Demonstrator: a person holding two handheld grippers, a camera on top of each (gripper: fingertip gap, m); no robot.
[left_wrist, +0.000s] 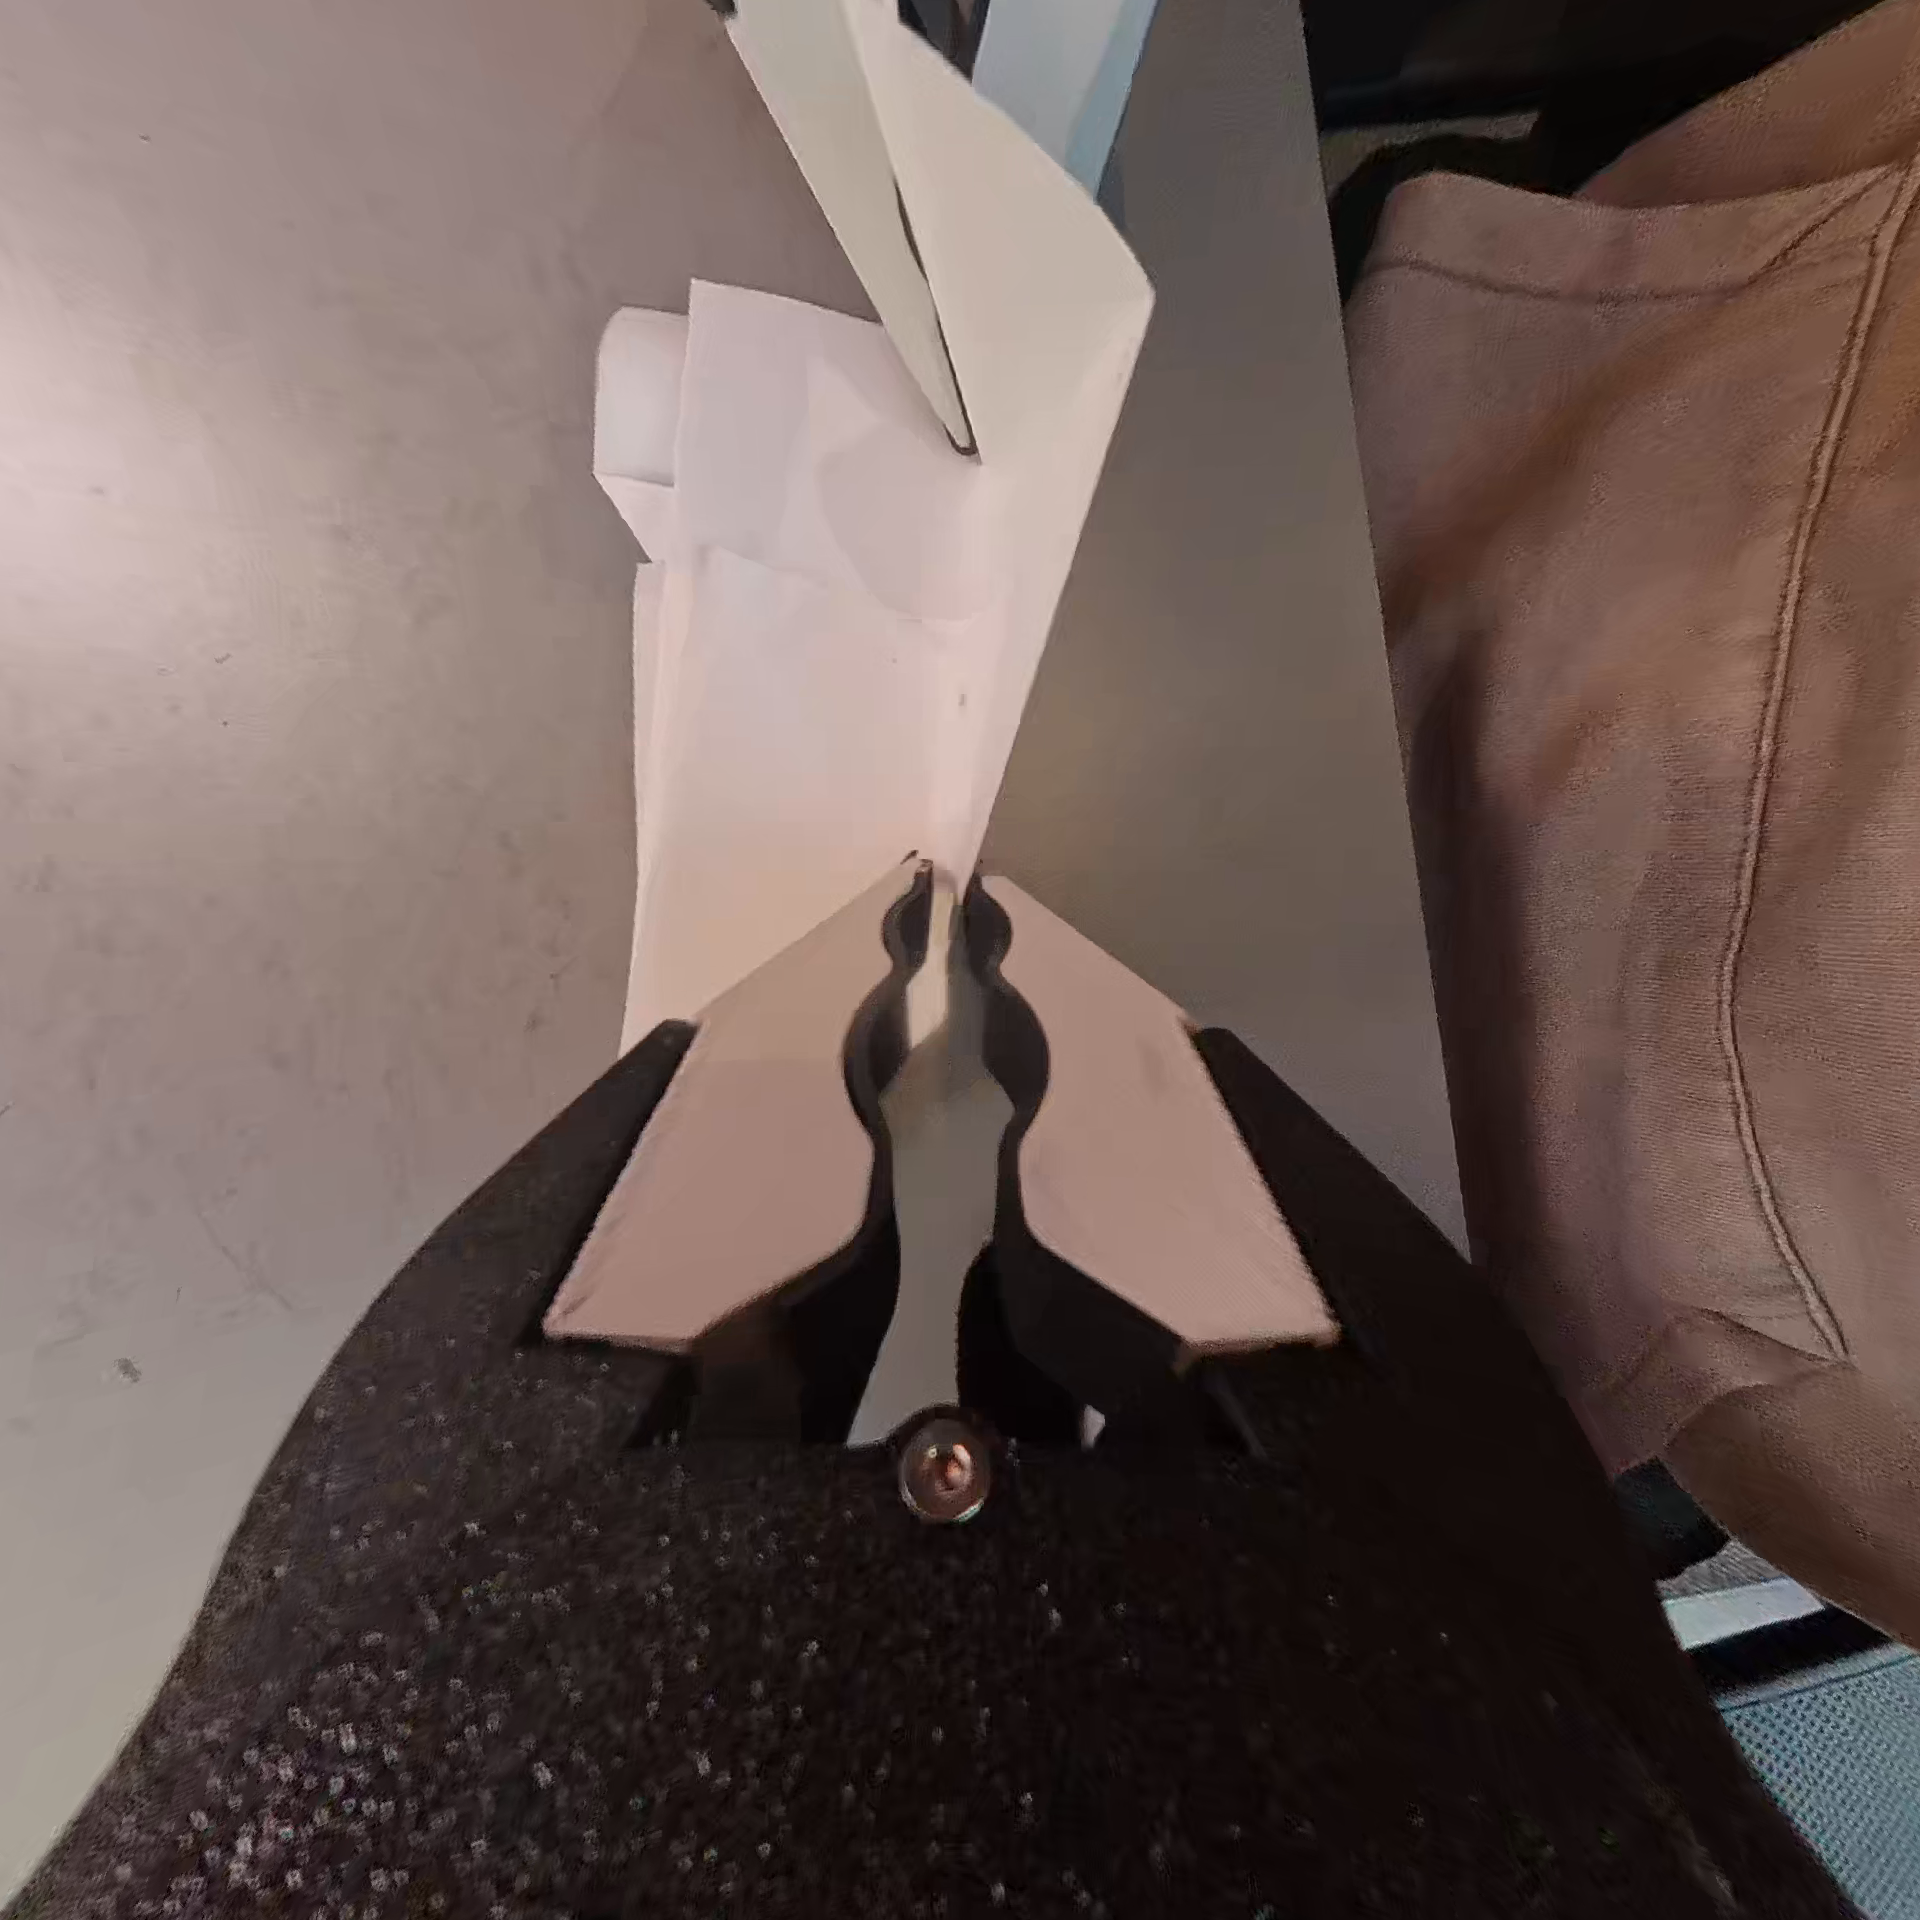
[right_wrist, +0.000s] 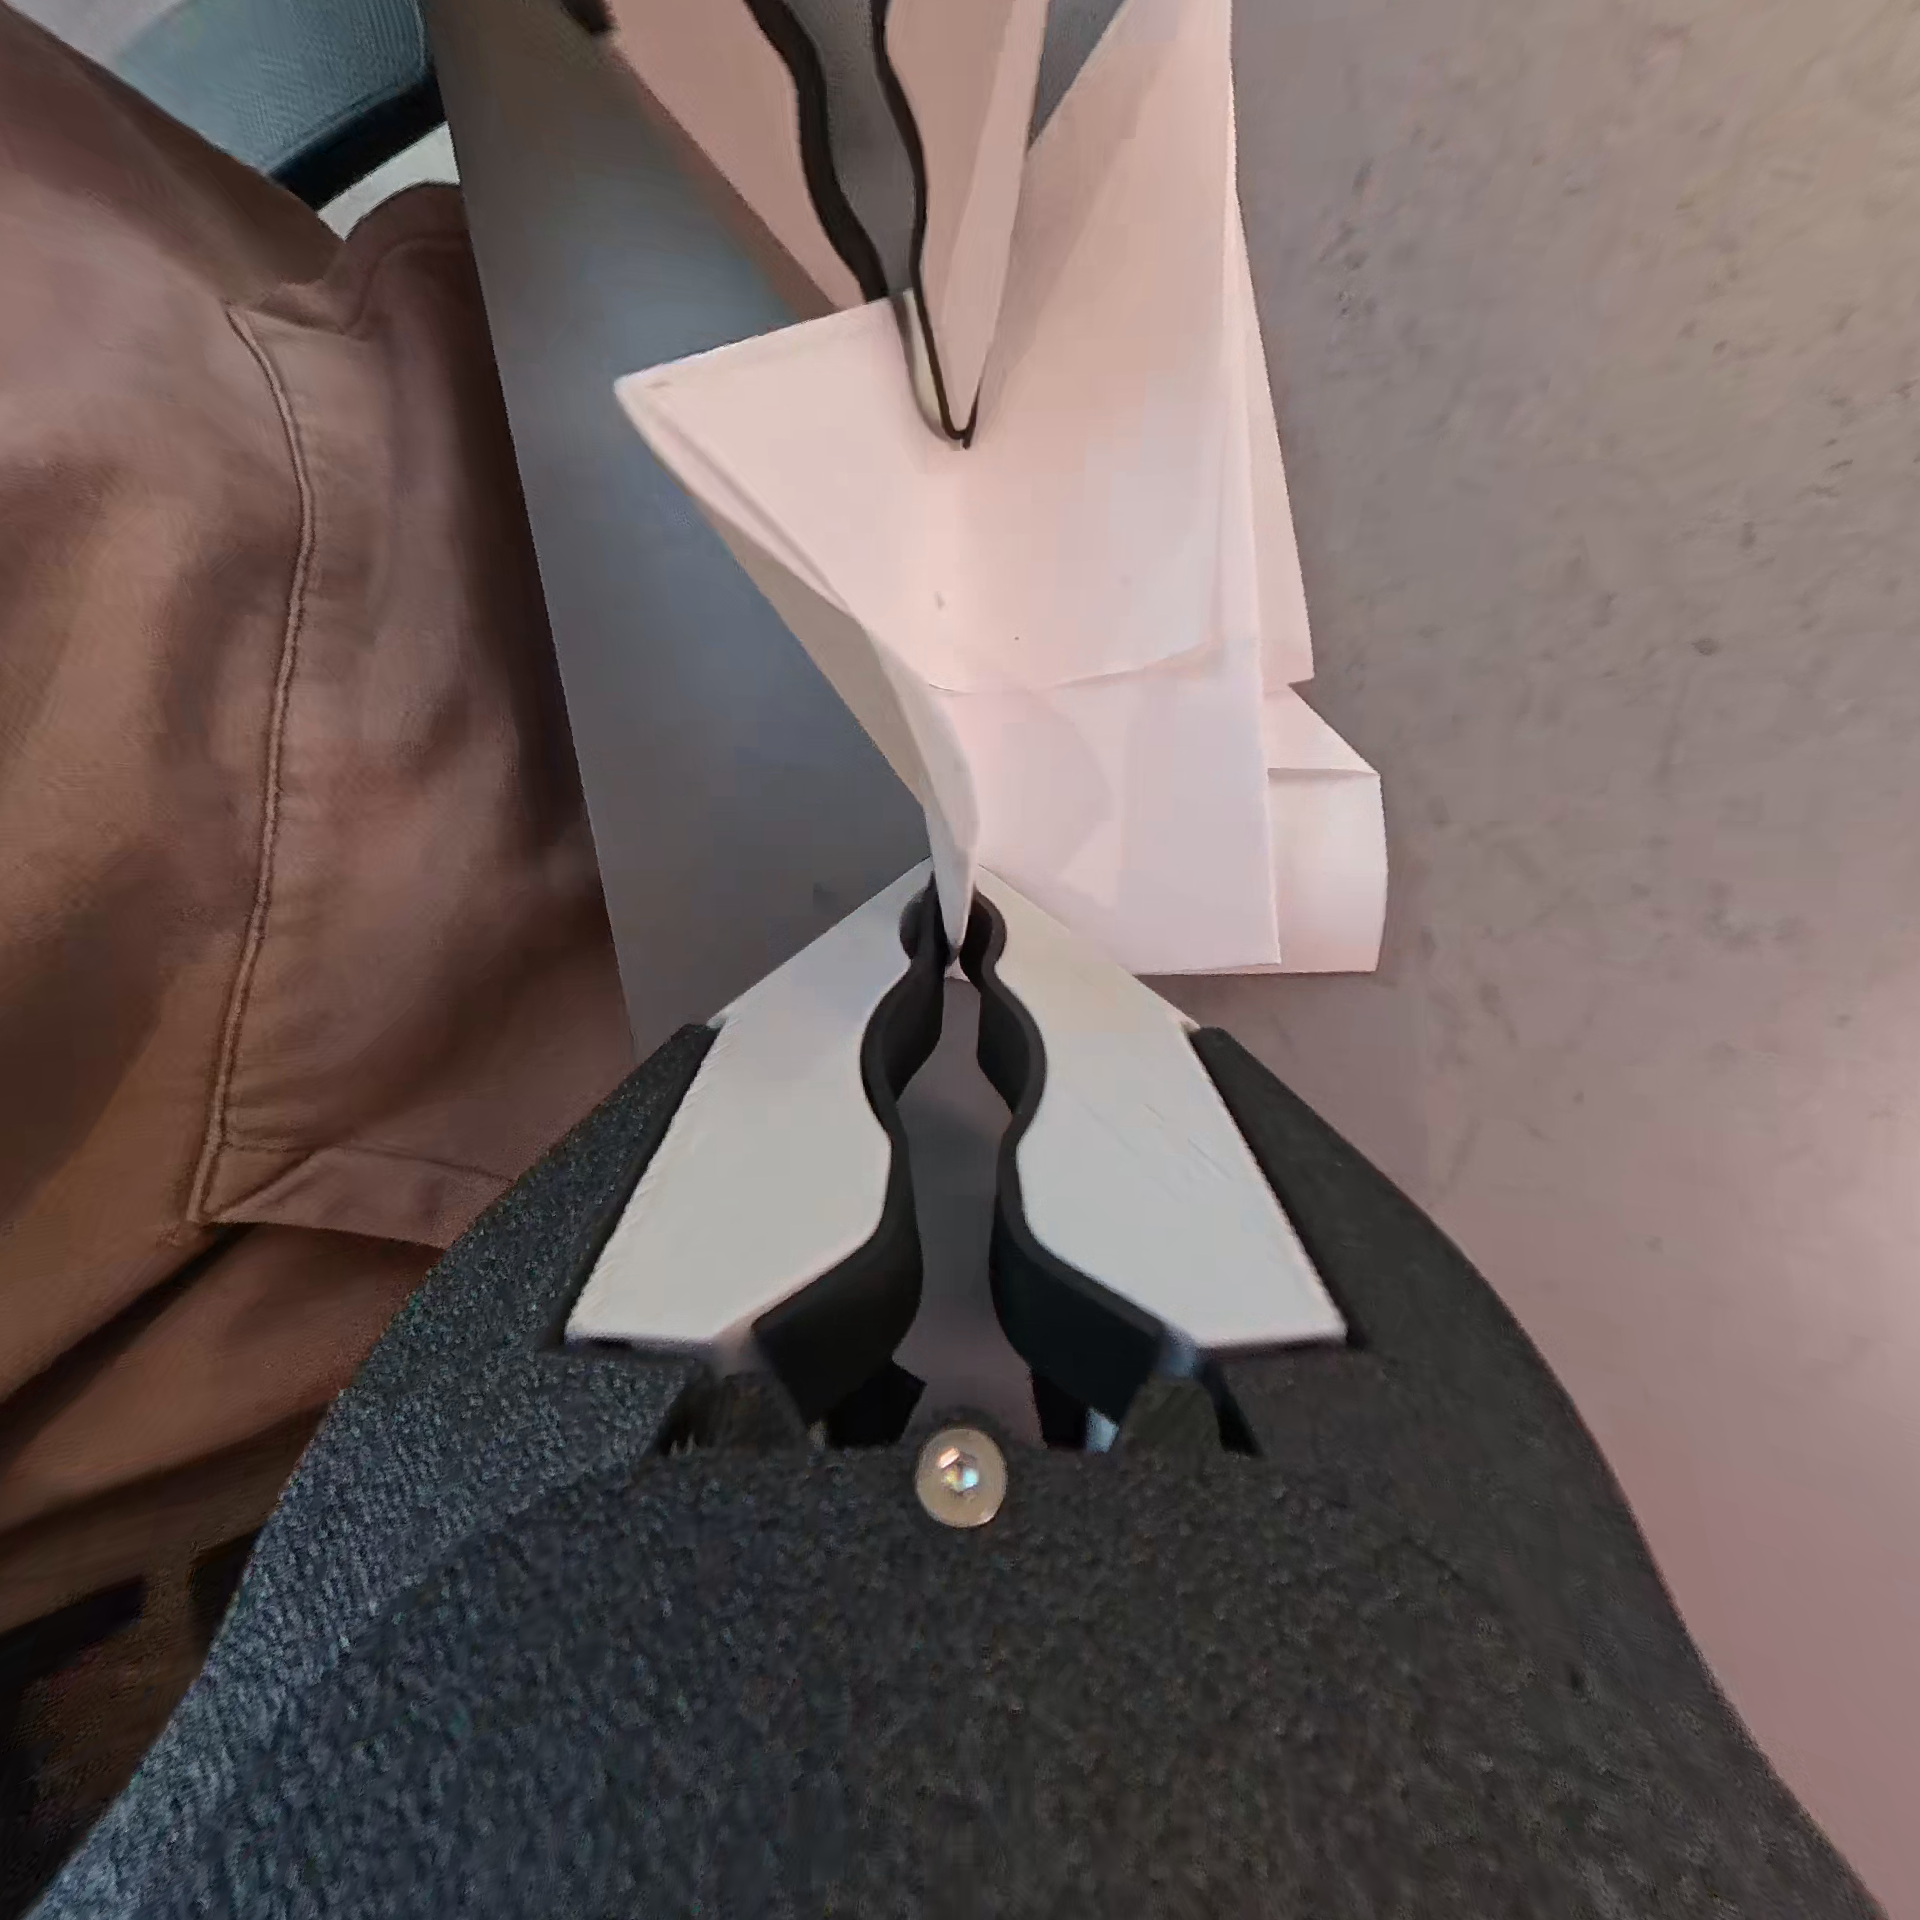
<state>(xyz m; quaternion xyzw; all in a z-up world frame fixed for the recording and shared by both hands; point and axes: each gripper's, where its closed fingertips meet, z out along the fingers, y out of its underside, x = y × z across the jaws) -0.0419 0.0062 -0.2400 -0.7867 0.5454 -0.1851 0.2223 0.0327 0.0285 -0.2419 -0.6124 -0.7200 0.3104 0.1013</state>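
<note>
On the grey table (left_wrist: 260, 623) lay 1 folded white paper sheet (left_wrist: 810, 665), its near edge lifted by 2 grippers. Left gripper (left_wrist: 945, 883) and right gripper (right_wrist: 951, 914) each had jaws pinching 1 corner. Brown trousers (right_wrist: 208, 675) were cut off at the frame's edge.

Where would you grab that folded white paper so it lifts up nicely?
By a thin free edge, coming in flat from the table's near side. The paper lies mostly flat, so only raised edges fit between fingers. Both claws do this: the left claw and right claw each pinch one.
</note>
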